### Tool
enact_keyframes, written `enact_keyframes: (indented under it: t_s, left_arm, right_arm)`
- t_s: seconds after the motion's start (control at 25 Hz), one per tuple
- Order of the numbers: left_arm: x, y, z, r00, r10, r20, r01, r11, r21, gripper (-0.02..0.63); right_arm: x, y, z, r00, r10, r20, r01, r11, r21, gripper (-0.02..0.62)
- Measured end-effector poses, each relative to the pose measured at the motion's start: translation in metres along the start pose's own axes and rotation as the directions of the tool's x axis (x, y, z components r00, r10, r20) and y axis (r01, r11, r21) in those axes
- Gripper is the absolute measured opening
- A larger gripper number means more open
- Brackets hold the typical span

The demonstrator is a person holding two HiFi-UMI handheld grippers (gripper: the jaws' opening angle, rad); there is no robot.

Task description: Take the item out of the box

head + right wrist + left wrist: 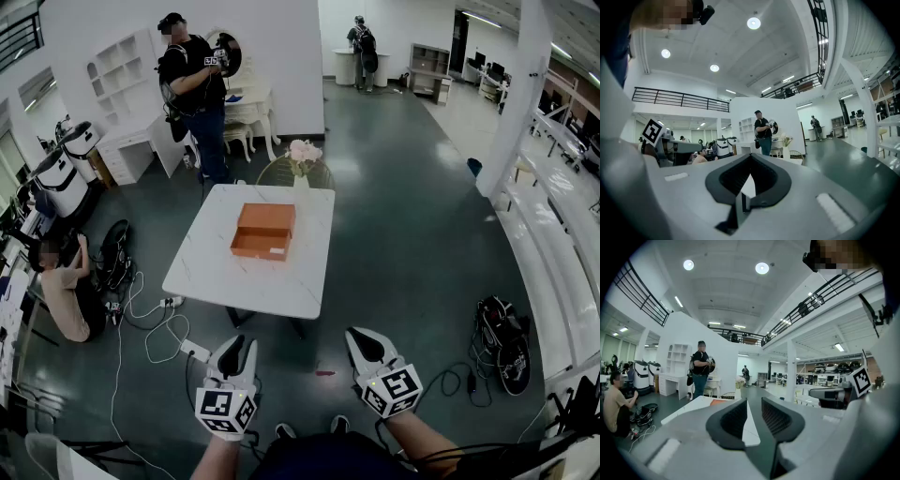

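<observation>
An orange box [262, 231] lies on the white table [216, 277] in the middle of the room, its lid on; nothing inside shows. Both grippers hover low at the near edge of the head view, well short of the table. My left gripper [238, 343] points toward the table with its jaws apart and nothing between them [754, 402]; a sliver of the orange box [717, 401] shows beyond it. The jaw tips of my right gripper [360, 336] meet and hold nothing [750, 158].
A person [197, 89] stands behind the table holding grippers; another sits on the floor [64, 292] at the left. Cables and a power strip [192, 351] lie on the floor before the table. A chair with flowers [298, 164] stands behind it. Bags [506, 342] lie at the right.
</observation>
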State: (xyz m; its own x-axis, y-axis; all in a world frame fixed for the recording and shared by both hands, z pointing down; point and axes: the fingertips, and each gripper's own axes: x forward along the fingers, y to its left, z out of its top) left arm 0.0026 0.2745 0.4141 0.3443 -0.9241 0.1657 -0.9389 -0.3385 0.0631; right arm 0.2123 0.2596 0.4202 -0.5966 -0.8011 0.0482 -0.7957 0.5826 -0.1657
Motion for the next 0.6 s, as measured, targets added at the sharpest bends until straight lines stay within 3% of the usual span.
enact_keyframes:
  t_s: [0.6]
  left_arm:
    - [-0.029, 0.056, 0.002, 1.0, -0.025, 0.006, 0.025, 1.0, -0.005, 0.107]
  right_arm:
    - [0.032, 0.04, 0.013, 0.998, -0.055, 0.021, 0.055, 0.998, -0.04, 0.003]
